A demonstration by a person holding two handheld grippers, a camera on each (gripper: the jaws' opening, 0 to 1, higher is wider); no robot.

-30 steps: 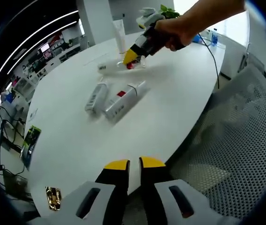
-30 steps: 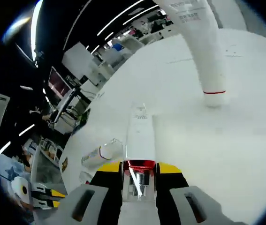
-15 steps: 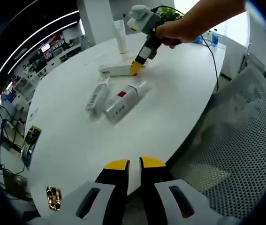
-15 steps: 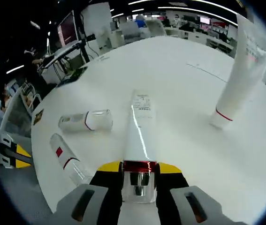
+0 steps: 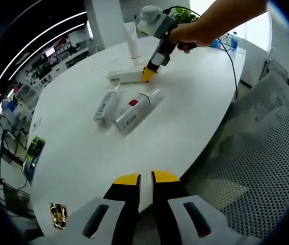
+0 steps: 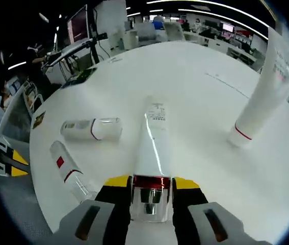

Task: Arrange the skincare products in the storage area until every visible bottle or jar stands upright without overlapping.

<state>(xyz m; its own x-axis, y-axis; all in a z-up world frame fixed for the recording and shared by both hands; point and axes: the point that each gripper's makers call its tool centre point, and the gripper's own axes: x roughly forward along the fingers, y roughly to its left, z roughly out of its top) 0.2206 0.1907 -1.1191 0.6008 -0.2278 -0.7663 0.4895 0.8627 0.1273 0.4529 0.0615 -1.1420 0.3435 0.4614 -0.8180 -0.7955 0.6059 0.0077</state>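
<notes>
On the white table (image 5: 185, 117) a white tube (image 5: 124, 76) lies flat. My right gripper (image 5: 148, 74), held by a hand, is shut on its capped end. In the right gripper view that gripper (image 6: 152, 182) clamps the tube's (image 6: 154, 138) silver, red-banded cap. Another white tube (image 5: 131, 41) (image 6: 264, 97) stands upright on its cap beyond it. Two white bottles lie on their sides: a short one (image 5: 105, 105) (image 6: 90, 130) and a longer one with a red mark (image 5: 134, 109) (image 6: 70, 171). My left gripper (image 5: 146, 178) hangs off the table's near edge with its jaws together and nothing between them.
A grey mesh chair (image 5: 256, 153) stands close to the table's edge on the right. A green and black packet (image 5: 33, 150) and a small gold object (image 5: 57, 214) lie near the left edge. A plant (image 5: 182, 13) and a water bottle (image 5: 232, 41) are at the far end.
The right gripper has tipped up steeply over the table with the tube still in its jaws, and the tube now lies flat. The left gripper has not moved.
</notes>
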